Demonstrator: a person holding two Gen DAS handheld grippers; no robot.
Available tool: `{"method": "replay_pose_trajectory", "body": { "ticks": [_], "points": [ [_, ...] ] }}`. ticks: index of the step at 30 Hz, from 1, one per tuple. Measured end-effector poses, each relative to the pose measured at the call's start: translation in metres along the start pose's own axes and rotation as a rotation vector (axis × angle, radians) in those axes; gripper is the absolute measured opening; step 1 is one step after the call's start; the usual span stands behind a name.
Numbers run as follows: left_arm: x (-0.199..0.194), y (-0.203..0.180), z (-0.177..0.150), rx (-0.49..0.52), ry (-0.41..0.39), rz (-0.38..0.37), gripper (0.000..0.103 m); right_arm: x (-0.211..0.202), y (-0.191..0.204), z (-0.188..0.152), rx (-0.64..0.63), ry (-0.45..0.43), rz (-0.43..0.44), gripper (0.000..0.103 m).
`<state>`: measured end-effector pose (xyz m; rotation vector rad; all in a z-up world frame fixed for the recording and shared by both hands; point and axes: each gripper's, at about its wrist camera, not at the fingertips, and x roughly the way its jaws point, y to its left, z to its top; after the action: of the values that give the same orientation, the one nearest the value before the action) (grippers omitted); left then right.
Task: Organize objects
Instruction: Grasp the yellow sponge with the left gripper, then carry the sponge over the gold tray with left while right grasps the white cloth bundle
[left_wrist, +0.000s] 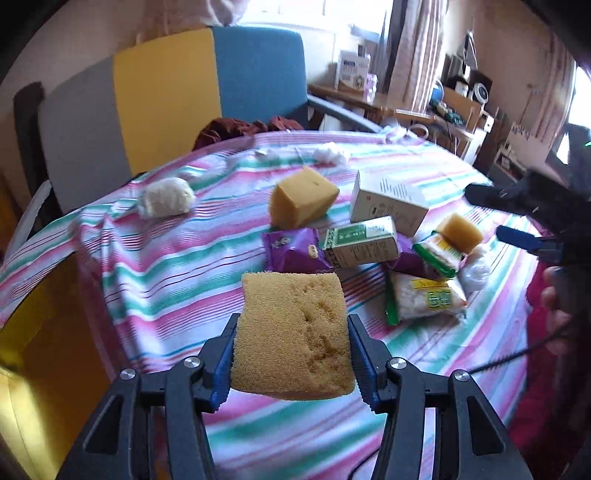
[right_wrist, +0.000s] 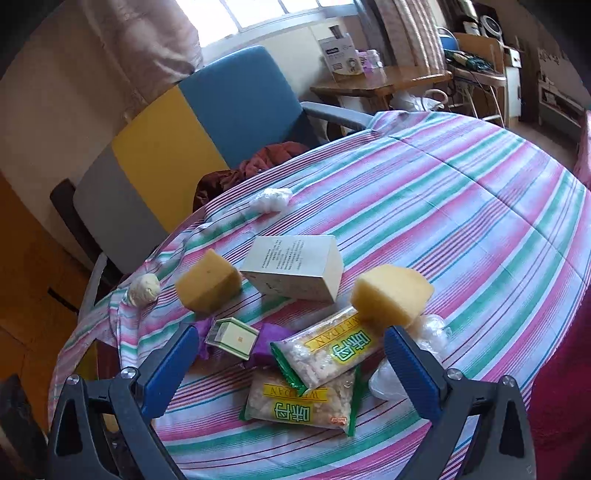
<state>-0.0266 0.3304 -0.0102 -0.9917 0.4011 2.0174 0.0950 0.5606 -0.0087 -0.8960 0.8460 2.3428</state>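
The sponge (left_wrist: 293, 334) is sitting between the blue pads of the left gripper (left_wrist: 291, 354), pinched on its two side faces and hanging clear above the striped tablecloth (left_wrist: 166, 266) at the near edge of the table. Its coarse, pitted top face is showing no bulge between the jaws, so the squeeze is looking gentle. It is likely to handle as a very light, soft, springy block: it should not slip on the ribbed pads, nothing in it can break, but a hard squeeze would crush it out of shape. The flat side faces, near the middle, are the sensible place to hold it, as now.

Just beyond it, a purple packet (left_wrist: 291, 249) and a small green carton (left_wrist: 360, 242) are lying touching each other. Farther off, a second sponge block (left_wrist: 301, 197) is standing beside a white box (left_wrist: 388, 203). To the right, two clear snack bags with green edges (right_wrist: 321, 376) are overlapping, and a third sponge piece (right_wrist: 391, 293) is resting on the upper bag's far end. A crumpled whitish wad (left_wrist: 166, 201) is lying apart at the far left.

The right gripper (right_wrist: 288, 365) is hovering over the snack bags with its jaws spread wide and nothing between the pads.
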Motion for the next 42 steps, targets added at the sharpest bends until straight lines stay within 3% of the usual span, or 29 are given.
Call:
{"method": "replay_pose_trajectory", "body": {
  "ticks": [7, 11, 15, 18, 22, 30, 31, 32, 36, 42],
  "points": [
    [-0.063, 0.054, -0.027, -0.119, -0.081, 0.046, 0.056, 0.025, 0.098, -0.002, -0.272, 0.091, 0.107, 0.102],
    [-0.086, 0.092, -0.045, -0.211, -0.107, 0.081, 0.056, 0.065, 0.166, 0.006, -0.393, 0.122, 0.146, 0.102],
    [-0.104, 0.126, -0.062, -0.286, -0.125, 0.118, 0.056, 0.121, 0.218, 0.017, -0.437, 0.194, 0.156, 0.102],
    [-0.113, 0.147, -0.074, -0.327, -0.132, 0.146, 0.056, 0.158, 0.244, 0.026, -0.441, 0.202, 0.107, 0.102],
    [-0.116, 0.169, -0.086, -0.388, -0.121, 0.164, 0.056, 0.203, 0.261, 0.035, -0.423, 0.229, 0.024, 0.102],
    [-0.112, 0.188, -0.099, -0.457, -0.097, 0.167, 0.056, 0.253, 0.273, 0.036, -0.38, 0.344, 0.012, 0.101],
    [-0.111, 0.187, -0.099, -0.459, -0.095, 0.167, 0.056, 0.258, 0.272, 0.034, -0.383, 0.361, 0.005, 0.094],
    [-0.11, 0.186, -0.098, -0.459, -0.093, 0.166, 0.056, 0.261, 0.272, 0.032, -0.382, 0.376, 0.023, 0.073],
    [-0.111, 0.186, -0.1, -0.468, -0.095, 0.171, 0.056, 0.242, 0.269, 0.023, -0.434, 0.368, 0.048, 0.061],
    [-0.115, 0.196, -0.106, -0.509, -0.096, 0.181, 0.056, 0.167, 0.25, -0.005, -0.571, 0.35, 0.115, 0.059]
  ]
}}
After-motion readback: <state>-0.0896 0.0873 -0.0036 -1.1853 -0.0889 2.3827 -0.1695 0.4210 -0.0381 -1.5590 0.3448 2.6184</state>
